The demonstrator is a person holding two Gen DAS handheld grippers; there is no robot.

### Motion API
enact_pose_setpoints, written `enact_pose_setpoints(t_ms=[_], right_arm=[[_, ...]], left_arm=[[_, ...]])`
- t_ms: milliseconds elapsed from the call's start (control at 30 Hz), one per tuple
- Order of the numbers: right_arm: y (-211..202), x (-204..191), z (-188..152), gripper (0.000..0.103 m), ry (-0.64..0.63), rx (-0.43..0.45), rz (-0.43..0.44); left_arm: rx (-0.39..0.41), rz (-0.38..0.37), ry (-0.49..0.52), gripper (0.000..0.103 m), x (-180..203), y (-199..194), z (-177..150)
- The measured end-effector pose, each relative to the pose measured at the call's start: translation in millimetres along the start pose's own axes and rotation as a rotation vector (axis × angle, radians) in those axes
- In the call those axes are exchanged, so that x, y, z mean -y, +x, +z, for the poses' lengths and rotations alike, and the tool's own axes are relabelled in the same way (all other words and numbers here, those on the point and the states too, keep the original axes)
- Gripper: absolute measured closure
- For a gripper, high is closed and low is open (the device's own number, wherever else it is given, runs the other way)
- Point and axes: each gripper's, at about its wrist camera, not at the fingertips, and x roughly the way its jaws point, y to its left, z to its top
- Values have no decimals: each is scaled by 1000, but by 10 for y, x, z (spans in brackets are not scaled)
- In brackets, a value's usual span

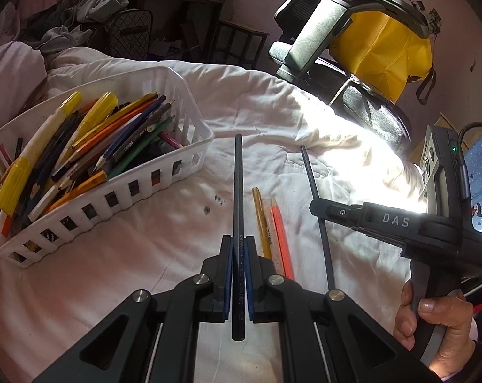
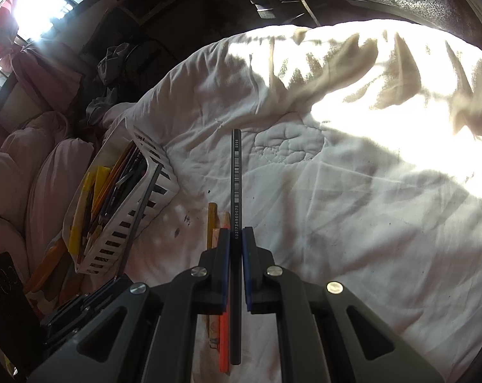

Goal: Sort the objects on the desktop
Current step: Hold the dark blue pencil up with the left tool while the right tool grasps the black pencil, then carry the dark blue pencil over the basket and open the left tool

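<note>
My left gripper [image 1: 238, 242] is shut on a dark grey drawing pencil [image 1: 238, 191] that points forward above the white quilt. My right gripper [image 2: 236, 239] is shut on another dark pencil [image 2: 236, 178]; it also shows in the left wrist view [image 1: 314, 206], holding its pencil [image 1: 309, 172]. A white slotted basket [image 1: 119, 191] full of pencils and markers stands to the left, also in the right wrist view [image 2: 126, 233]. A yellow pencil [image 1: 260, 220] and an orange pencil [image 1: 281, 239] lie on the quilt between the grippers, and under my right gripper [image 2: 224, 335].
A white quilt [image 2: 336, 191] covers the surface, sunlit at the far right. A black chair with a yellow bag [image 1: 381, 51] stands beyond the quilt's far edge. Pink pillows [image 2: 26, 166] and clothes lie to the left. Small dark specks [image 1: 218, 199] mark the quilt.
</note>
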Motion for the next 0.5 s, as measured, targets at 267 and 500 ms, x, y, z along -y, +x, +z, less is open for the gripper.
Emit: enact_pose_setpoints(t_ms=[267, 500], right_arm=[[-78, -23, 12, 95, 0, 18, 21], [-132, -46, 23, 95, -2, 33, 27]], left_arm=[[-30, 17, 53, 96, -309, -354, 341], [-34, 123, 196, 96, -678, -610, 558]])
